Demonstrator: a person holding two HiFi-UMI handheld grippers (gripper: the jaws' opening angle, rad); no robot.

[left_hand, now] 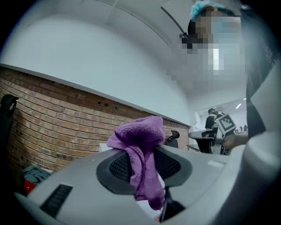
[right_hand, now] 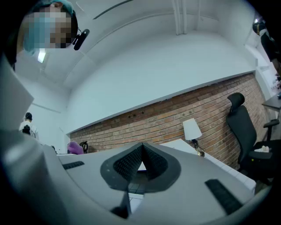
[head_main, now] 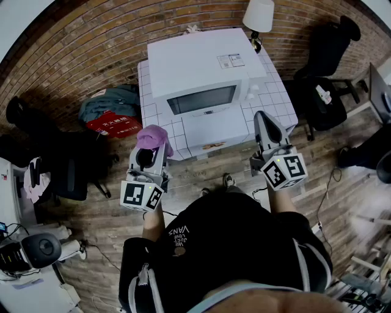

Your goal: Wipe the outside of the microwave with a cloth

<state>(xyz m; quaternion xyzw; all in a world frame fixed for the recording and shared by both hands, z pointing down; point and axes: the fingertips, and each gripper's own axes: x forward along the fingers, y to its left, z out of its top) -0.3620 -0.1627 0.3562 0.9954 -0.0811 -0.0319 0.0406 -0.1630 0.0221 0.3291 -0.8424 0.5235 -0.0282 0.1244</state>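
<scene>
The microwave (head_main: 204, 79) stands on the table (head_main: 280, 104), which backs onto the wall (head_main: 91, 43). The lamp (head_main: 258, 15) stands at the table's back right corner, behind the microwave. A chair (head_main: 327, 58) stands right of the table; clothes (head_main: 110, 103) lie on the floor (head_main: 189, 177) to its left. The left gripper (head_main: 153, 145), with the cloth (head_main: 153, 134) between its jaws, hangs before the table's front left corner; the right gripper (head_main: 261, 117) hangs over the table's front right edge, well apart from the left one
</scene>
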